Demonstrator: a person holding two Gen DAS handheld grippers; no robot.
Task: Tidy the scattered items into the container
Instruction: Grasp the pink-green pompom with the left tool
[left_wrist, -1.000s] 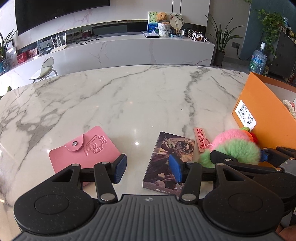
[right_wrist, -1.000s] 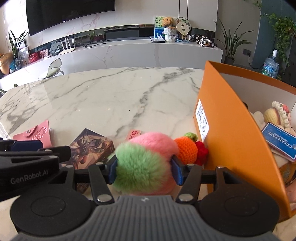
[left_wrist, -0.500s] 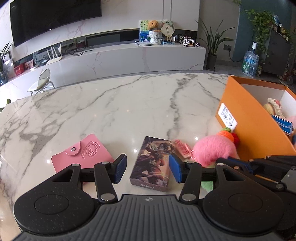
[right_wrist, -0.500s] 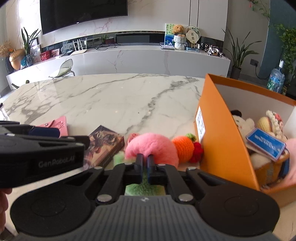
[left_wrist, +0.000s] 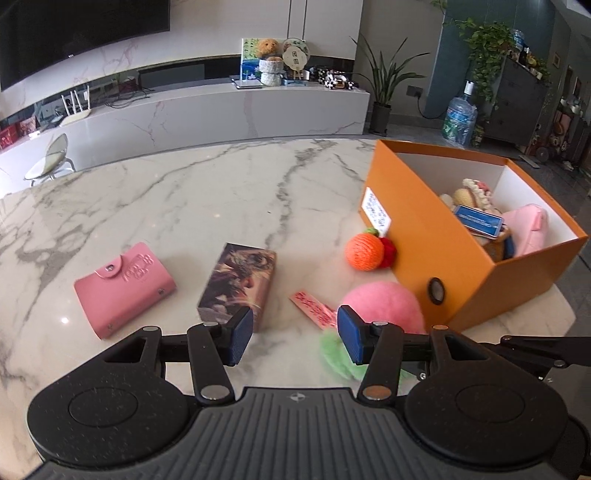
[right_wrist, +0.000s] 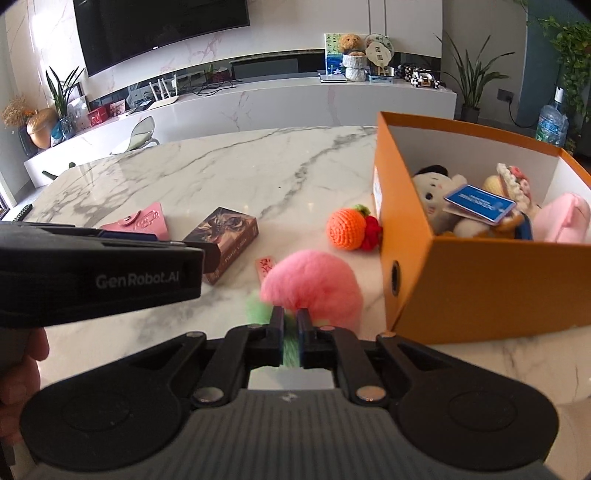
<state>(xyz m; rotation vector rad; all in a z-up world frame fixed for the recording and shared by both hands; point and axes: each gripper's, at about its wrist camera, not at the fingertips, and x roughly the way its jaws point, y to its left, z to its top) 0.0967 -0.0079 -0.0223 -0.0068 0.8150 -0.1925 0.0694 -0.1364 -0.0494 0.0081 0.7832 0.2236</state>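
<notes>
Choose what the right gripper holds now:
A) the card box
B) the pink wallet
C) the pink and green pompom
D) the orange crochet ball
C: the right gripper is shut on the green fluff of the pompom, while the other three lie apart on the table.

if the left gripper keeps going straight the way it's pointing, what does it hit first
Probably bare marble table: the left gripper is open, aimed between the card box and the red tag. Depth is unclear, so either could get clipped.
</notes>
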